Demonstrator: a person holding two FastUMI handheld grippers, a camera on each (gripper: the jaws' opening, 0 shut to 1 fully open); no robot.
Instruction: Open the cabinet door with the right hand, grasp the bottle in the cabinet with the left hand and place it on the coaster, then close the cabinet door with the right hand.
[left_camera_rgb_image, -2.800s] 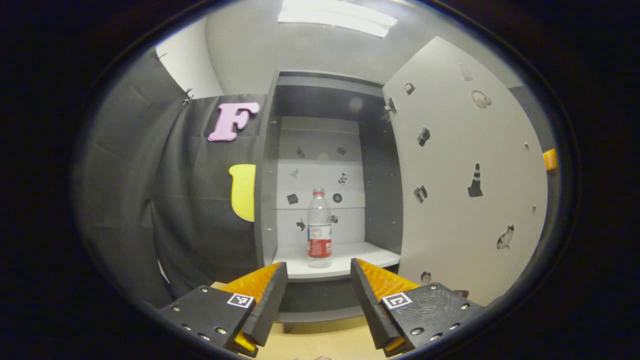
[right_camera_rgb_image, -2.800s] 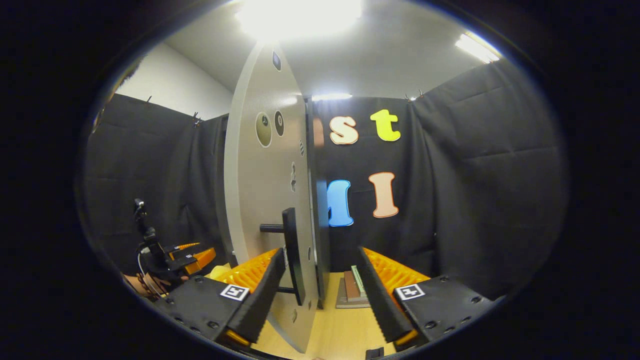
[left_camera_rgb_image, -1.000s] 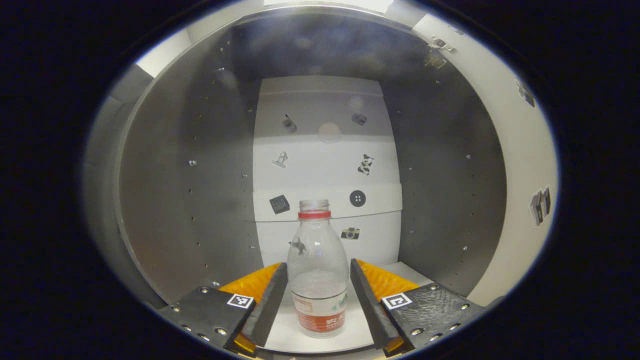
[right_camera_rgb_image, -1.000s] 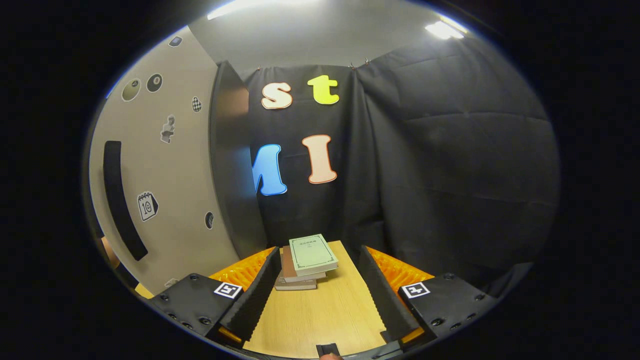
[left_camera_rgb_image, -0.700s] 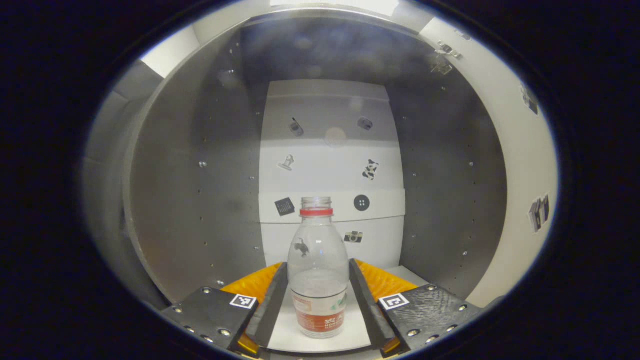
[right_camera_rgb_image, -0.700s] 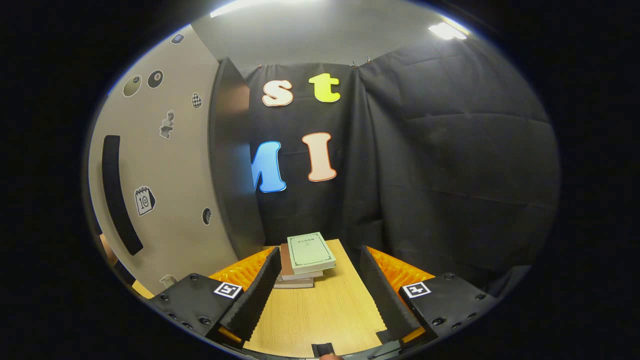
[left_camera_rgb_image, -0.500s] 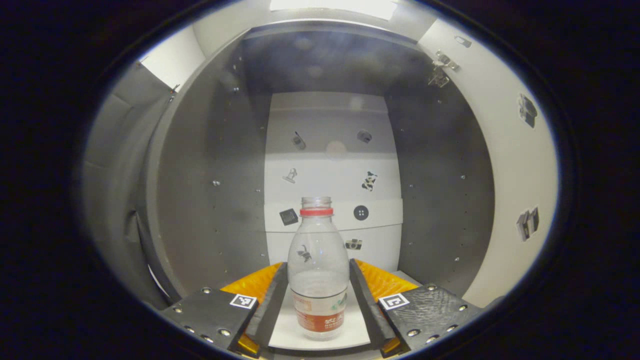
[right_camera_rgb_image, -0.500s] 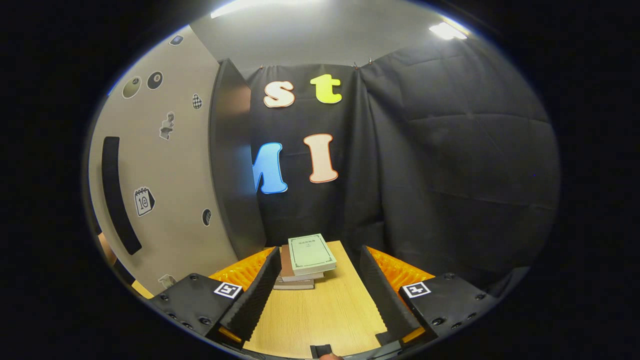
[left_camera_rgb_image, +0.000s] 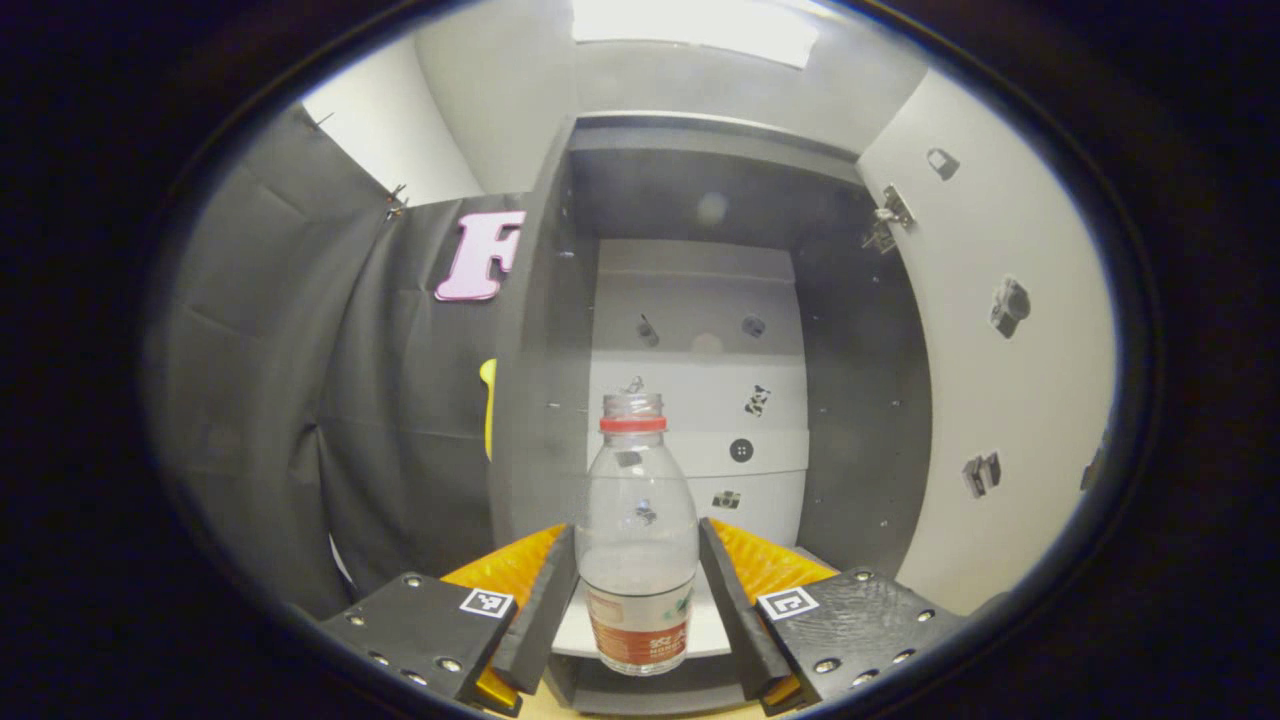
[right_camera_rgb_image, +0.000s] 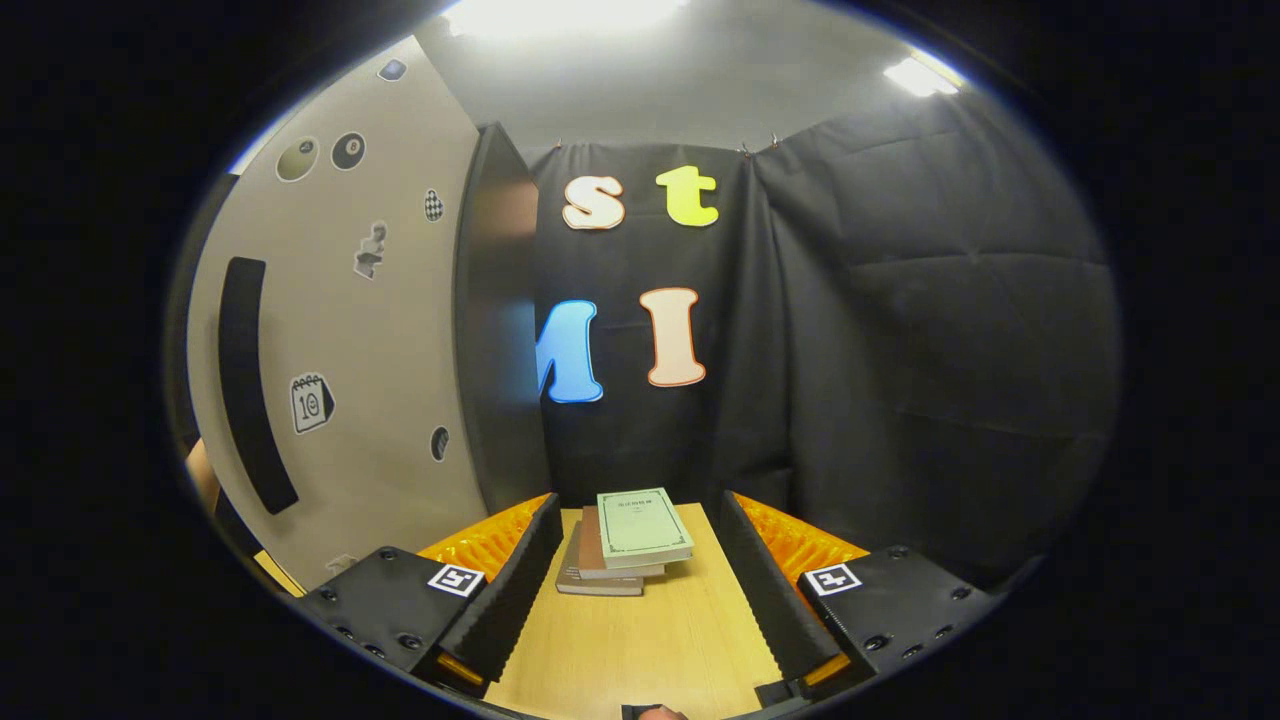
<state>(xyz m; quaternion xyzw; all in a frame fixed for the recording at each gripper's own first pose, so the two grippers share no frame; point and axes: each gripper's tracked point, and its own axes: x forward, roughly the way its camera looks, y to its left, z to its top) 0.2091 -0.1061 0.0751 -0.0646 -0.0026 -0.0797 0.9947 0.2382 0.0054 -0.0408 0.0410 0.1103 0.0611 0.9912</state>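
**Bottle pinched at the cabinet mouth, door swung wide**

Where the left gripper (left_camera_rgb_image: 637, 600) reaches forward in the left gripper view, its fingers (left_camera_rgb_image: 545, 610) press on either side of a clear plastic water bottle (left_camera_rgb_image: 637, 540), pinching it at the lower body just above the red label. It stands upright, with a red ring under its open neck, and its base hangs over the front edge of the white cabinet shelf (left_camera_rgb_image: 700, 625). Behind it is the open cabinet (left_camera_rgb_image: 860, 420), dark-sided, with a pale back panel dotted with small stickers. To the right the cabinet door (left_camera_rgb_image: 1010, 400) stands swung open, a hinge showing near its upper corner.

Seen in the right gripper view, the right gripper (right_camera_rgb_image: 637, 590) has its fingers (right_camera_rgb_image: 515, 590) spread apart with nothing between them, above a light wooden counter (right_camera_rgb_image: 650, 650). Just beyond the fingertips lies a small stack of books (right_camera_rgb_image: 625, 545), a pale green one on top. Farther left is the outer face of the door (right_camera_rgb_image: 370, 360), carrying a long dark handle (right_camera_rgb_image: 250, 390) and several stickers.
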